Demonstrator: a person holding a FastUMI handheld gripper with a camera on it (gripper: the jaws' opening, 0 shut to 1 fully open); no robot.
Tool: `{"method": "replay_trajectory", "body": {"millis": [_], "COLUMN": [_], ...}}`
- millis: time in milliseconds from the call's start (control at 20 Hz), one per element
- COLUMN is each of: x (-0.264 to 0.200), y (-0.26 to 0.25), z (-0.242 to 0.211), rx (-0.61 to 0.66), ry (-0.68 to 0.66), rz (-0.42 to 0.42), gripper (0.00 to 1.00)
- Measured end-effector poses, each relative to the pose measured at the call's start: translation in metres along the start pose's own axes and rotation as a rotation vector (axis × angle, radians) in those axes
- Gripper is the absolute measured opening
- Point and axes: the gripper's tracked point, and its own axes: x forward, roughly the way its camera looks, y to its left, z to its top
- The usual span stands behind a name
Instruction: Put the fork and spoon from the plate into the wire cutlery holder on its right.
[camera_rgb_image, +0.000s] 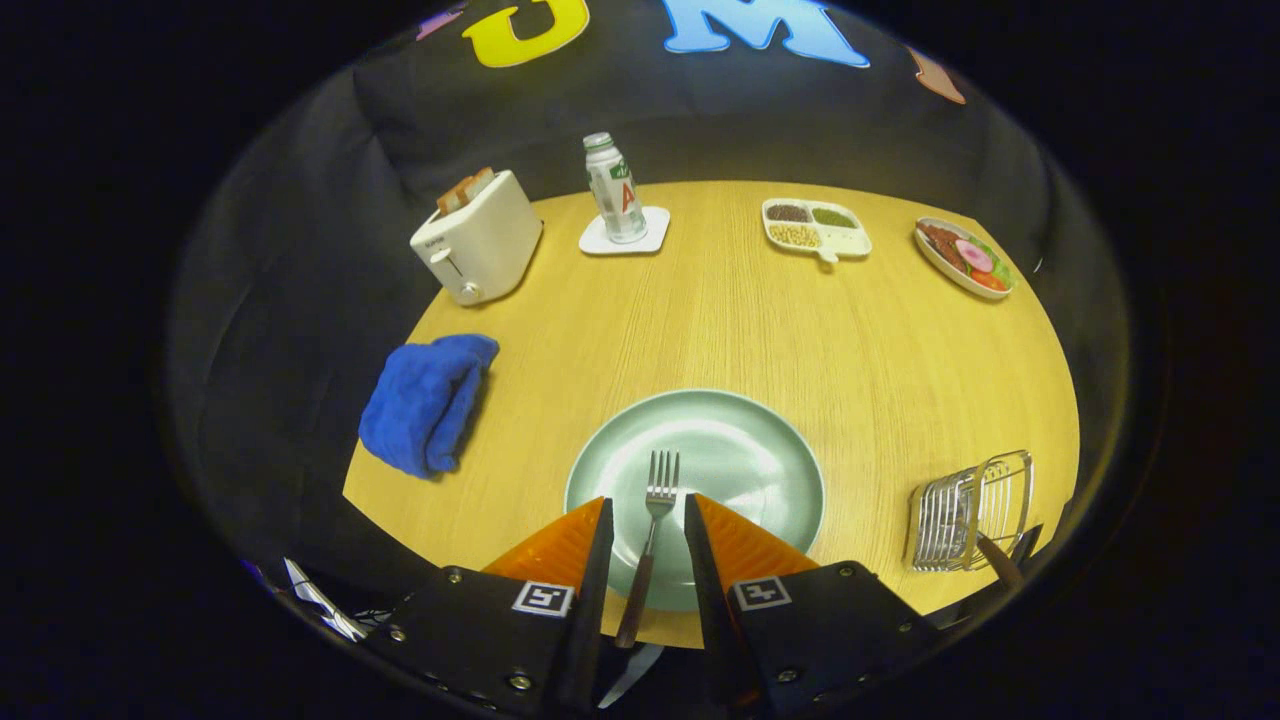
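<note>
Right now the gripper (648, 520) hangs low over the near edge of the pale green plate (770, 450), its fingers spread apart and pressing on nothing. The fork (650, 540) lies on the plate between them, tines pointing far and the dark handle running back toward the near rim, so its long axis lines up almost exactly with the direction the fingers point. That alignment is the relation that matters: the jaws straddle the handle on either side, with a gap left and right of it, and closing them should pinch the handle across its width rather than along it.

To the right of the plate, near the table's near right corner, stands the wire cutlery holder (968, 512). A brown handle (998, 560) pokes out of it at a slant; I judge that to be the spoon already dropped in, though its bowl is hidden by the wires, so I cannot be sure. If so, the fork is the remaining piece.

Farther off on the wooden table (880, 340) sit a blue cloth (425, 400) at the left, a white toaster (480, 245), a bottle (615, 195) on a coaster, a divided dish (818, 228) and a food plate (965, 258) at the far right, all well apart from the work.
</note>
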Motion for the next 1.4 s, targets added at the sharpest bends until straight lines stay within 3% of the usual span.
{"method": "replay_trajectory", "body": {"millis": [450,600,700,800,850,1400], "x": [0.048,0.044,0.052,0.049,0.055,0.027], "y": [-0.004,-0.004,-0.008,-0.010,-0.012,-0.029], "z": [-0.071,-0.079,-0.078,-0.078,-0.076,-0.026], "rx": [0.050,0.074,0.116,0.147,0.145,0.216], "ry": [0.250,0.289,0.300,0.293,0.293,0.182], "rz": [0.019,0.025,0.020,0.022,0.024,0.039], "gripper": [0.44,0.44,0.14,0.14,0.04,0.03]}}
